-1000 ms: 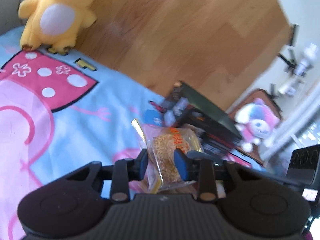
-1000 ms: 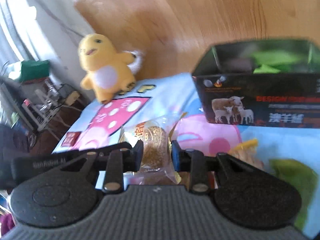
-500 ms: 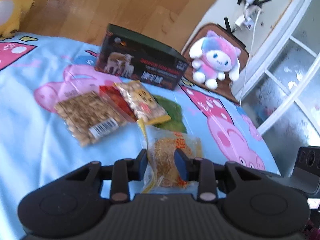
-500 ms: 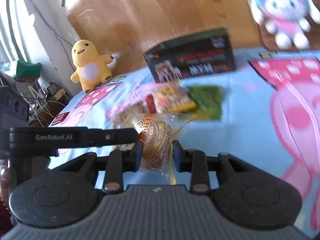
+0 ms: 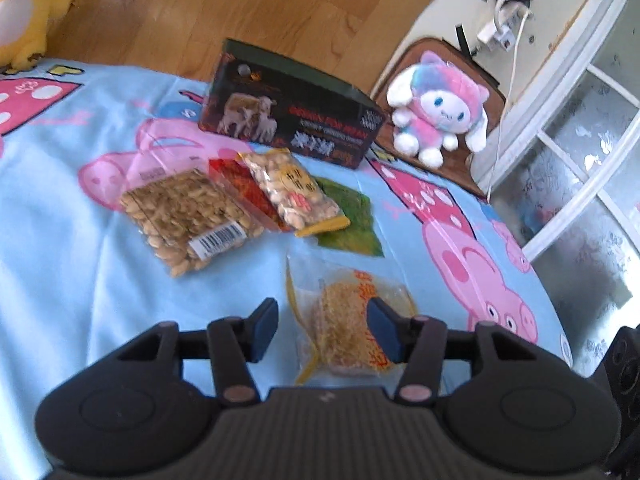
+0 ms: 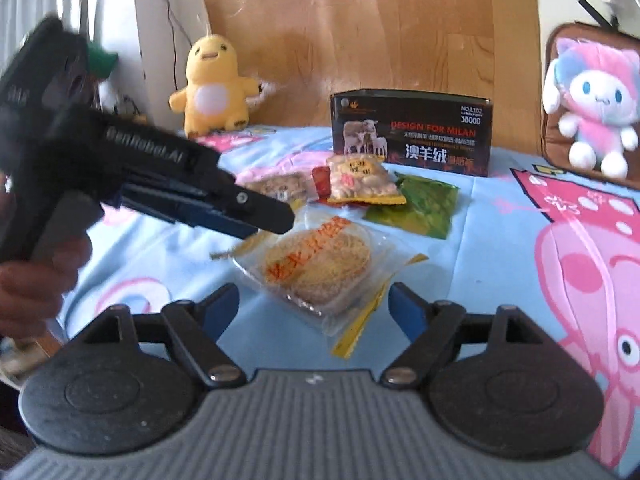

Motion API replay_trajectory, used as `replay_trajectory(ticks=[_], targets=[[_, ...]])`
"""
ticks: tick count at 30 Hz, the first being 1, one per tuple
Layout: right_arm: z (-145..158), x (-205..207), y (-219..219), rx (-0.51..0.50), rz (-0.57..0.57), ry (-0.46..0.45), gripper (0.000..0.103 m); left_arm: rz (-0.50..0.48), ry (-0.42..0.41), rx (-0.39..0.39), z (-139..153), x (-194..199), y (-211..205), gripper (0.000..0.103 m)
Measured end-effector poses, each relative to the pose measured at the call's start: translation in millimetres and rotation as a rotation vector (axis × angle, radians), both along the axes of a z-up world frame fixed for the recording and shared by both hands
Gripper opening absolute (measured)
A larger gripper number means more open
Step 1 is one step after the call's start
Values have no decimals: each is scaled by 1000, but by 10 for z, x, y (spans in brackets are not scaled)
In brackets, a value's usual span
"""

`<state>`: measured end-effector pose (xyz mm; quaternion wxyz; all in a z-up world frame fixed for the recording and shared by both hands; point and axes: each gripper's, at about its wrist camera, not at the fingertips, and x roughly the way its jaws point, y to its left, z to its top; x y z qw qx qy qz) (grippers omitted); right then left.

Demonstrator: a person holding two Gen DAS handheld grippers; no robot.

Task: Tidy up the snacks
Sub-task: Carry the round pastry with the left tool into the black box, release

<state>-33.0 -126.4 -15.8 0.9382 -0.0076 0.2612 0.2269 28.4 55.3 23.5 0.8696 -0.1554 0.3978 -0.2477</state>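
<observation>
Below, my left hand-held gripper is spreading its blue pads around a clear packet of crisp noodle snack that lies flat on the cartoon-pig bedsheet; the right pad looks to be touching the wrapper, the left pad stands apart from it. My right hand-held gripper is also opening, its pads wide and clear of the same packet, which rests on the sheet between and just beyond them. Seen from the right wrist, the left hand-held gripper's fingers hang over the packet's far left corner, with my hand on its grip. Beyond the packet sits a small cluster of snacks: a bag of pale seeds with a barcode, a red packet partly under a bag of nuts, and a green packet beside them. Behind these stands a dark open-topped box printed with sheep. A yellow plush chick sits at the far left against a wooden headboard, and a pink-and-blue plush at the far right.
</observation>
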Motion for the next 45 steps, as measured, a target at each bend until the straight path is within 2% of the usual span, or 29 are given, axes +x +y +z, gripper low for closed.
replay_trajectory(ticks=[4, 5, 6, 8, 16, 20, 26, 31, 38, 41, 45], targets=[[-37, 57, -34, 19, -14, 22, 83, -26, 7, 6, -78, 31, -102, 50], [-33, 70, -34, 20, -10, 18, 76, -32, 1, 10, -76, 30, -123, 49], [-24, 59, -16, 17, -3, 17, 64, -39, -2, 8, -71, 32, -133, 44], [20, 67, 3, 23, 0, 7, 60, -45, -9, 9, -19, 36, -144, 41], [357, 284, 16, 22, -12, -158, 60, -50, -151, 41, 500, 256, -168, 40], [512, 603, -4, 4, -30, -222, 60, -33, -212, 53, 721, 585, -210, 41], [687, 1213, -45, -11, -38, -270, 59, 13, -249, 45, 908, 1198, -243, 41], [716, 1725, -61, -8, -42, -261, 58, 60, -250, 47, 891, 1711, -253, 41], [591, 2169, 8, -47, -85, -249, 60, 119, -215, 38, 680, 2206, -197, 40], [550, 2239, -30, -33, -142, -236, 63, 163, -208, 52, 589, 2263, -141, 43], [558, 2063, -172, 29, -176, -233, 63, 161, -197, 35, 563, 2146, -42, 43]])
